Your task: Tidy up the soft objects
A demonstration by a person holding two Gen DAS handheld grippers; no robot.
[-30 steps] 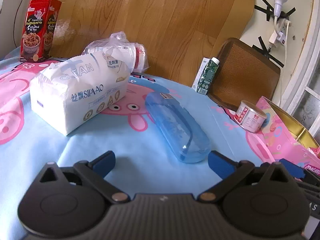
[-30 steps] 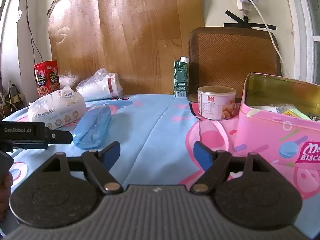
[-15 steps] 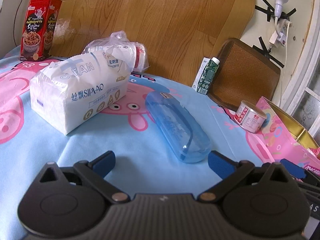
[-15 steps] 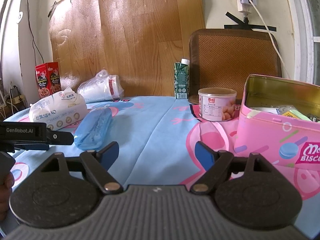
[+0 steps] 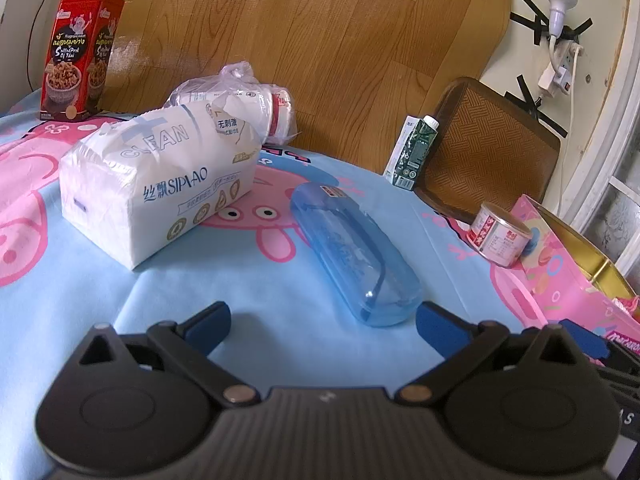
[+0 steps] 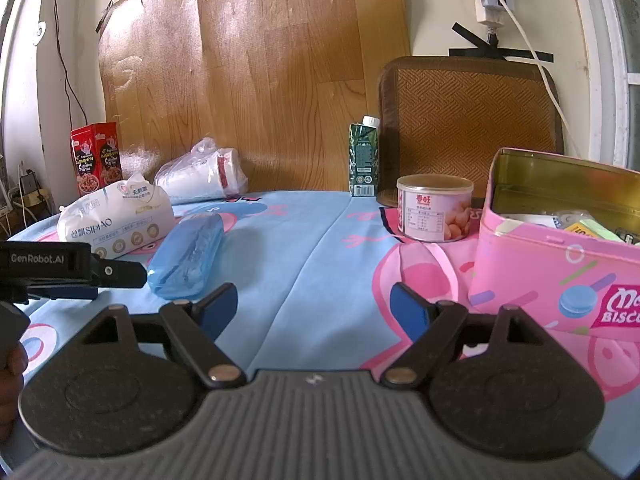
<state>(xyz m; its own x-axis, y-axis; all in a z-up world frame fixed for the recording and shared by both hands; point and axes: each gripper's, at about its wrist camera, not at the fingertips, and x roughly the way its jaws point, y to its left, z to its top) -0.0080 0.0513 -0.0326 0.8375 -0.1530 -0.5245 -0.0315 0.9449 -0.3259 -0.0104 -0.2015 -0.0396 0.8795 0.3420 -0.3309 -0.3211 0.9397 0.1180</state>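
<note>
A white soft tissue pack (image 5: 160,184) lies on the cartoon tablecloth at the left; it also shows in the right wrist view (image 6: 116,220). Behind it lies a clear bag of paper cups (image 5: 240,96), also seen from the right (image 6: 204,178). A blue translucent case (image 5: 352,264) lies just ahead of my left gripper (image 5: 322,322), which is open and empty. My right gripper (image 6: 314,308) is open and empty over the cloth, with the case (image 6: 186,256) to its left.
An open pink biscuit tin (image 6: 560,256) with small items stands at the right, a pink can (image 6: 434,208) beside it. A green carton (image 6: 364,160), a woven brown tray (image 6: 468,120) and a red snack box (image 6: 96,158) stand along the wooden back board.
Both grippers have stayed open and empty. The right wrist view has shifted slightly; nothing on the table has moved.
</note>
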